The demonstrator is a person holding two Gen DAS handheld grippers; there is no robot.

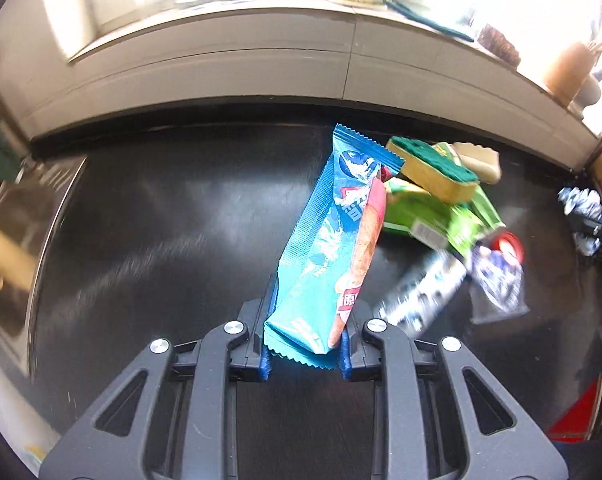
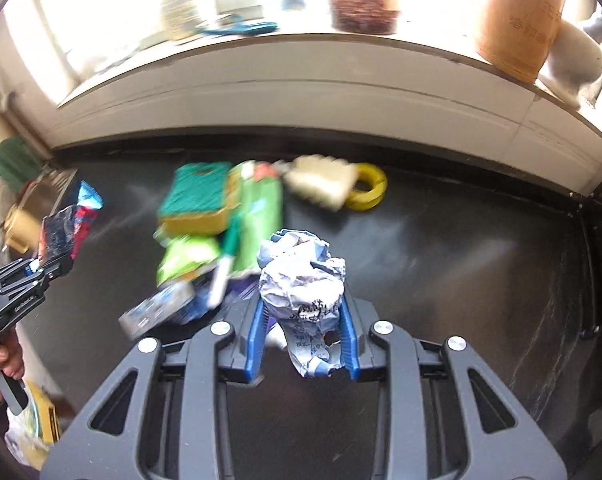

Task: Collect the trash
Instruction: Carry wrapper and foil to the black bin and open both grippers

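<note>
My left gripper (image 1: 306, 320) is shut on a blue snack wrapper (image 1: 329, 240) and holds it above the black counter (image 1: 161, 220). My right gripper (image 2: 303, 320) is shut on a crumpled white paper ball (image 2: 301, 280), also held above the counter. A pile of trash lies at the back: a green wrapper (image 1: 441, 216), a silver-blue wrapper (image 1: 421, 292) and a wrapper with a red spot (image 1: 501, 276). In the right wrist view the left gripper (image 2: 49, 264) with its wrapper shows at the far left, and the pile (image 2: 221, 240) lies ahead, blurred.
A yellow-green sponge (image 1: 433, 168) sits on the pile beside a beige sponge (image 1: 477, 160). A yellow ring (image 2: 367, 186) lies by the back wall. A steel sink (image 1: 17, 232) is at the left. The windowsill (image 2: 301, 40) holds jars and a wooden container (image 2: 517, 20).
</note>
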